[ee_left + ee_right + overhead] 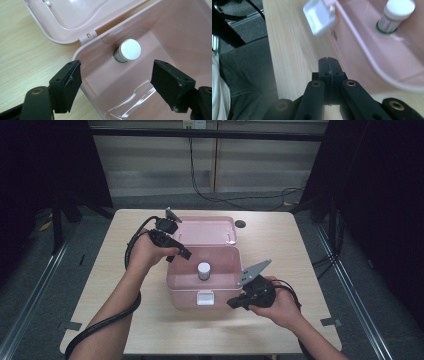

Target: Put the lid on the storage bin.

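Observation:
A pink plastic box (185,298) stands open at the table's middle, its lid (205,231) folded back flat behind it. Inside stands a small bottle (203,270) with a white cap and a green-edged label. My left gripper (179,256) hangs open over the box's rear left corner. In the left gripper view one jaw is outside the wall (82,50), the other over the inside, and the bottle (128,50) lies between and beyond them. My right gripper (232,303) is shut and empty beside the box's front right, its tip (329,60) above the table, below the white latch (319,16).
A small dark round spot (240,224) sits on the table behind the lid's right corner. Bare wood (300,260) lies to the right of the box and along the front edge. Black cables (225,197) run over the floor beyond the table.

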